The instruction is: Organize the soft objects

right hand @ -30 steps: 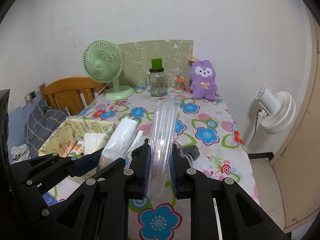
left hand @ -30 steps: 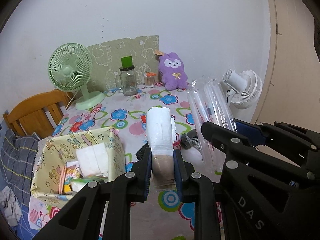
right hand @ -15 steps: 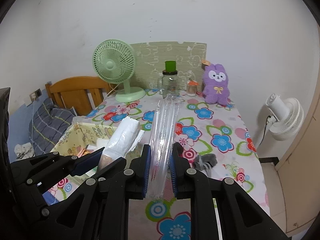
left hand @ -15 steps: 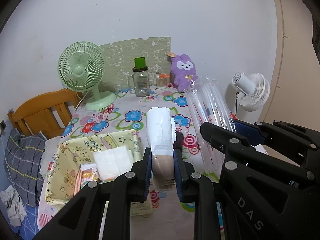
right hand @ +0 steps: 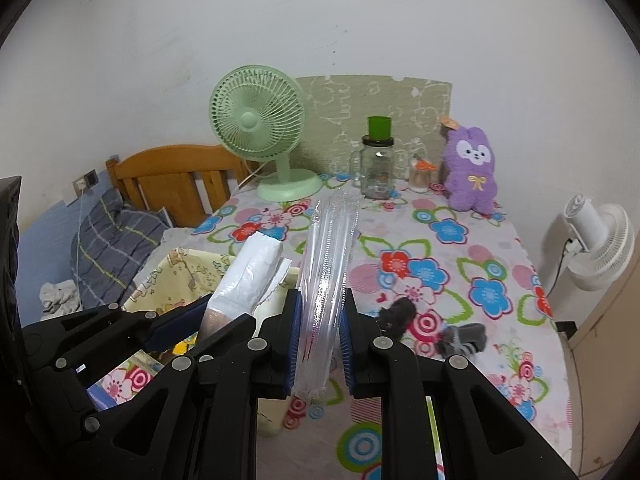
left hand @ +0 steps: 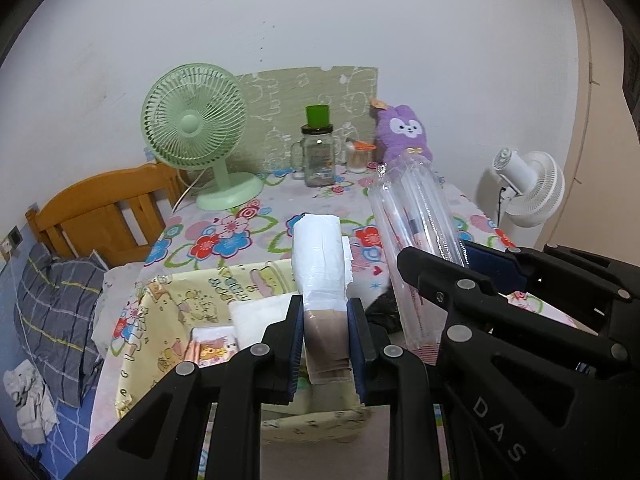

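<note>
My left gripper (left hand: 326, 340) is shut on a white and tan soft packet (left hand: 322, 264), held up above a yellow cartoon-print fabric box (left hand: 168, 320) that holds white tissues and small packs. My right gripper (right hand: 319, 336) is shut on a long clear plastic pack (right hand: 328, 264), held above the table just right of the box. The packet also shows in the right wrist view (right hand: 252, 276), and the clear pack in the left wrist view (left hand: 416, 240). Dark socks (right hand: 400, 312) and a grey sock (right hand: 464, 338) lie on the flowered tablecloth (right hand: 460, 256). A purple plush bunny (right hand: 472, 172) sits at the back.
A green desk fan (right hand: 260, 128), a glass jar with green lid (right hand: 378, 164) and a small jar (right hand: 420, 172) stand at the table's back. A wooden headboard (right hand: 176, 176) and striped pillow (right hand: 112, 244) are left. A white fan (right hand: 600, 244) stands on the right.
Both grippers have drawn back and to the left with their loads still held. The fabric box now lies right under the left gripper.
</note>
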{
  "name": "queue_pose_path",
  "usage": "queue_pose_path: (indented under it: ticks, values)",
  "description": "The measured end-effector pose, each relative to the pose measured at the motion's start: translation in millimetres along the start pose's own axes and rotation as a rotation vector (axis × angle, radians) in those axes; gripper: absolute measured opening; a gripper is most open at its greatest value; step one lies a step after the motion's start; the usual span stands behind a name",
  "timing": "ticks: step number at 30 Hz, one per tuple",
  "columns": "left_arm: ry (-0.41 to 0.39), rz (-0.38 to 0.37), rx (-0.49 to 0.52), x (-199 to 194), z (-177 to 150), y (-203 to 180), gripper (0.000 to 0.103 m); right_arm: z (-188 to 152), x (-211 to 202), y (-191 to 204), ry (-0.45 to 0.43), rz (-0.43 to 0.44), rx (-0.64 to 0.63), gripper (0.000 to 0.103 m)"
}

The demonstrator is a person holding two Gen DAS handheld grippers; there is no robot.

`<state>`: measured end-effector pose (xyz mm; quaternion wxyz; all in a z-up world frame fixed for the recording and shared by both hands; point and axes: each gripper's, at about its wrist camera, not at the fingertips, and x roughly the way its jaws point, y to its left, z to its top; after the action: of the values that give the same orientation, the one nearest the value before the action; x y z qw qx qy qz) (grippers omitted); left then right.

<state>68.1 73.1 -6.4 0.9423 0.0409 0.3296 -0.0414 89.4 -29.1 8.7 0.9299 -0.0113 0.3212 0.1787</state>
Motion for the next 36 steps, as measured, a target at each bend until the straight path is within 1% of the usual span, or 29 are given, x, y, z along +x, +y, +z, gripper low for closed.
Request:
queue_pose_path:
  ticks: [11, 24, 30, 34, 36]
  values:
    - [0.035, 0.042, -0.036, 21, -6, 36, 0.021, 4, 35, 26, 0.028, 0.066, -0.026, 0.021]
    - [0.082, 0.077, -0.069, 44, -18, 68, 0.021, 4, 73, 52, 0.078, 0.106, -0.055, 0.021]
    - [0.104, 0.095, -0.084, 53, -24, 81, 0.025, 0, 88, 63, 0.106, 0.125, -0.061, 0.021]
    - [0.124, 0.096, -0.102, 58, -28, 88, 0.034, -2, 95, 69, 0.120, 0.130, -0.074, 0.021]
    - [0.133, 0.094, -0.105, 60, -30, 90, 0.036, -3, 99, 71, 0.127, 0.135, -0.077, 0.021]
